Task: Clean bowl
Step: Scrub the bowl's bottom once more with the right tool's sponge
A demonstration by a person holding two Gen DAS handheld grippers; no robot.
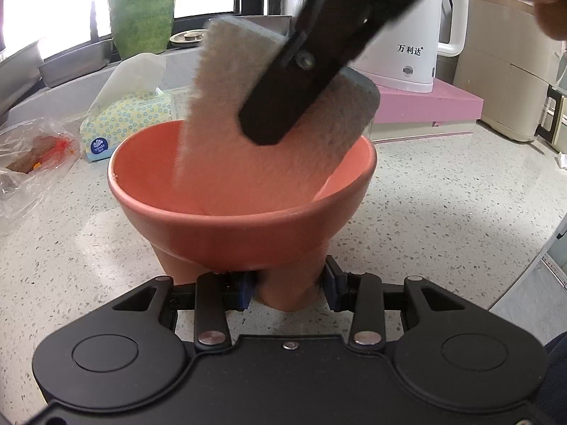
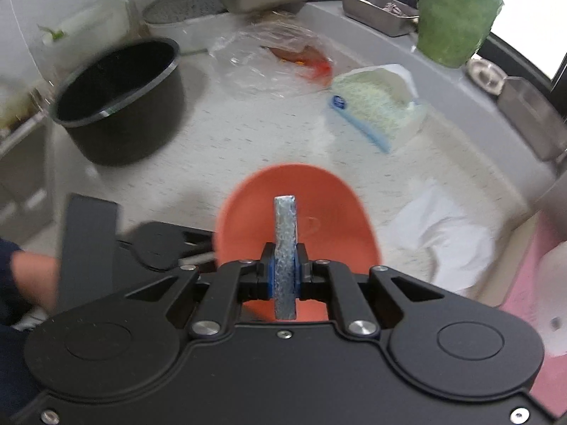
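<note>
Bowl [image 1: 244, 191] at frame centre of the left wrist view, one foot clamped in left gripper [image 1: 288, 292]. Sponge [image 2: 284, 248] pinched edge-on in right gripper [image 2: 284, 276], dipping into the bowl. Best to press flat against inner wall, sweep round, keep the foot grip firm.

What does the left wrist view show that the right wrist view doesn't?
Only the left wrist view shows the left gripper clamped on the bowl's foot, the sponge's broad pale face, and a white kettle. Only the right wrist view shows a black pot and white cloth. Both show the orange bowl, the sponge held by the right gripper, and the tissue pack.
</note>
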